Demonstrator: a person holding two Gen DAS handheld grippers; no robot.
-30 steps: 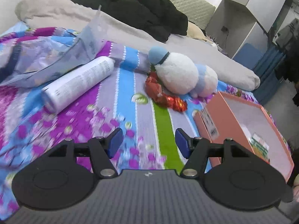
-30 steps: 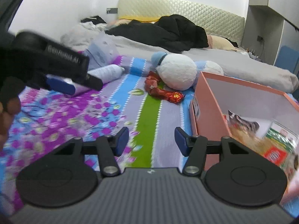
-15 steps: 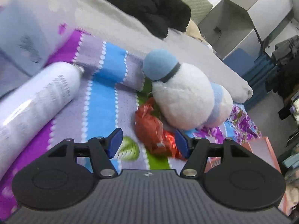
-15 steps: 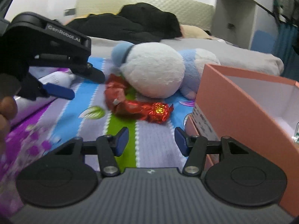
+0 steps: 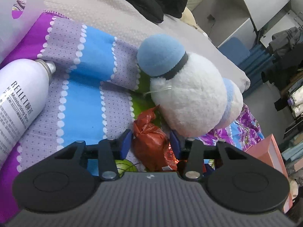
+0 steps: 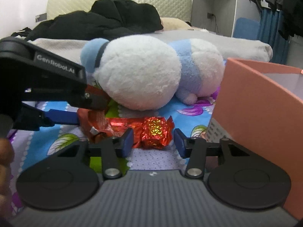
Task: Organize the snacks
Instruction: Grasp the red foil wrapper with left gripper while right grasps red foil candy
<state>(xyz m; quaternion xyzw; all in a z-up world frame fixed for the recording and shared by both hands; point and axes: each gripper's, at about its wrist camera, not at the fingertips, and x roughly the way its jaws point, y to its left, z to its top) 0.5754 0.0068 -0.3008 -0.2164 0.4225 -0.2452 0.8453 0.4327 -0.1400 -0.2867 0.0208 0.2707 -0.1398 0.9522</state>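
Note:
A crumpled red snack packet [image 5: 149,132] lies on the striped bedspread against a white and blue plush toy [image 5: 189,98]. My left gripper [image 5: 150,144] straddles the packet. Its jaws are closing, with the blue pads right at the packet's sides. In the right wrist view that left gripper [image 6: 90,111] reaches in from the left onto the packet [image 6: 94,121]. A shiny red foil-wrapped sweet [image 6: 155,131] lies just right of the packet. My right gripper [image 6: 153,141] has the sweet between its closing jaws, with small gaps at the pads.
An open pink box [image 6: 255,104] stands close on the right, and its corner [image 5: 265,151] shows in the left wrist view. A white spray bottle [image 5: 20,98] lies to the left. Black clothes [image 6: 106,24] are heaped behind the plush toy [image 6: 140,79]. A person's hand [image 6: 4,155] shows at the left edge.
Both grippers moved forward and down toward the red snacks by the plush toy. Both pairs of jaws narrowed, the left around the packet, the right around the foil sweet.

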